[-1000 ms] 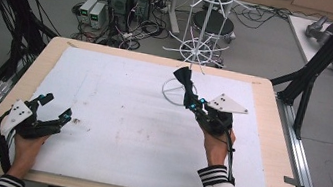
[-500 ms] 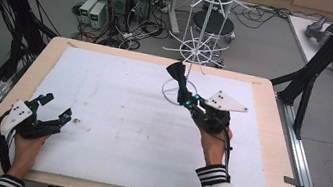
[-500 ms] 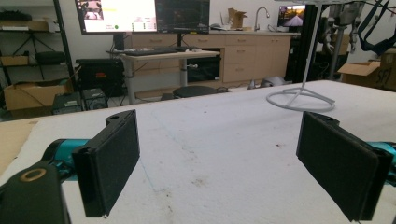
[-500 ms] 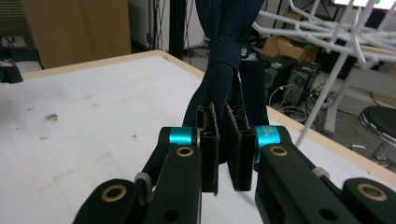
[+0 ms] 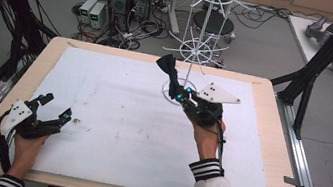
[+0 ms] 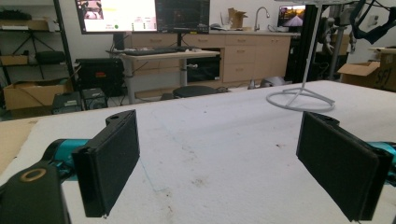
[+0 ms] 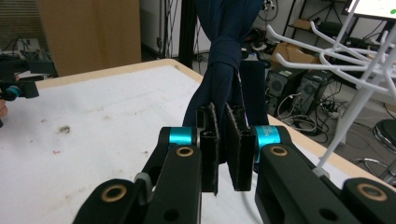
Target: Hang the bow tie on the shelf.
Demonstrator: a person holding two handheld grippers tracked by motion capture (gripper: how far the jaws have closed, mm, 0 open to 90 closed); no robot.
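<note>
A dark navy bow tie [image 5: 168, 71] hangs in the air above the white board, and my right gripper [image 5: 182, 96] is shut on its lower end. In the right gripper view the bow tie [image 7: 224, 56] rises from between the two closed jaws, its knot above them. A white wire display rack [image 5: 198, 38] with hooked arms stands just behind it, its ring base [image 5: 170, 94] resting on the board. My left gripper [image 5: 54, 109] lies low at the board's near left, open, with nothing between its pads [image 6: 112, 161].
The white foam board [image 5: 123, 127] covers a wooden table [image 5: 271, 155]. Black frame posts [image 5: 321, 62] stand at both sides. Computers and cables [image 5: 123, 0] sit on the floor beyond the far edge. The rack's base [image 6: 301, 98] lies ahead in the left gripper view.
My right gripper has carried the bow tie leftward and a little up, toward the rack's pole. The left gripper has stayed put.
</note>
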